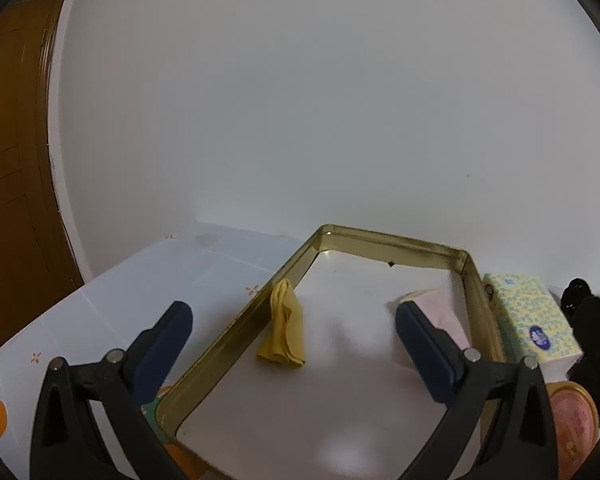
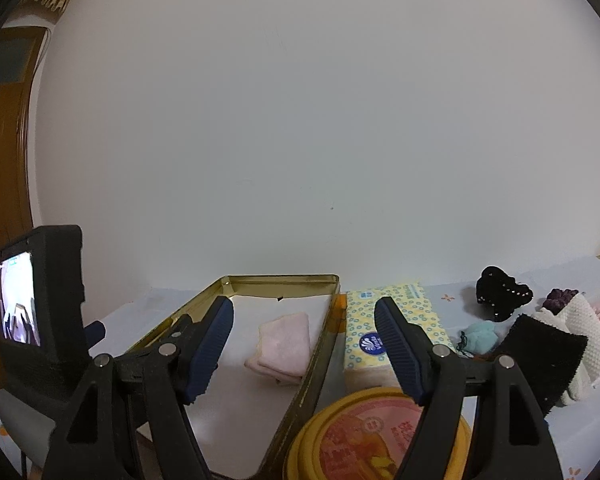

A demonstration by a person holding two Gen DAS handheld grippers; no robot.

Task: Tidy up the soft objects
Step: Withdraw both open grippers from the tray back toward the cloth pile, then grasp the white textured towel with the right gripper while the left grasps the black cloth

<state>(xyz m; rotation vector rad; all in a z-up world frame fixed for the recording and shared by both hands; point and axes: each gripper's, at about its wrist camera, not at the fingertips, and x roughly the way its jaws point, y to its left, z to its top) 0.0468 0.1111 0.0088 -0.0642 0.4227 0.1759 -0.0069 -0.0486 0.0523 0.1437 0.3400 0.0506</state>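
While both tools (image 1: 294, 322) gape, cloths (image 1: 285, 326) in tin (image 1: 396, 242).

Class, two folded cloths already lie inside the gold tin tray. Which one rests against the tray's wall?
The yellow cloth: it leans on the left wall of the tray, while the pink cloth lies flat on the tray floor.

White wall (image 1: 300, 120), wooden door (image 1: 8, 200) (left)

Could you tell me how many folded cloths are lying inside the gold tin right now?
2. A yellow cloth lies against the left wall of the gold tin; a pink cloth lies near its right wall. The near end is partly hidden.
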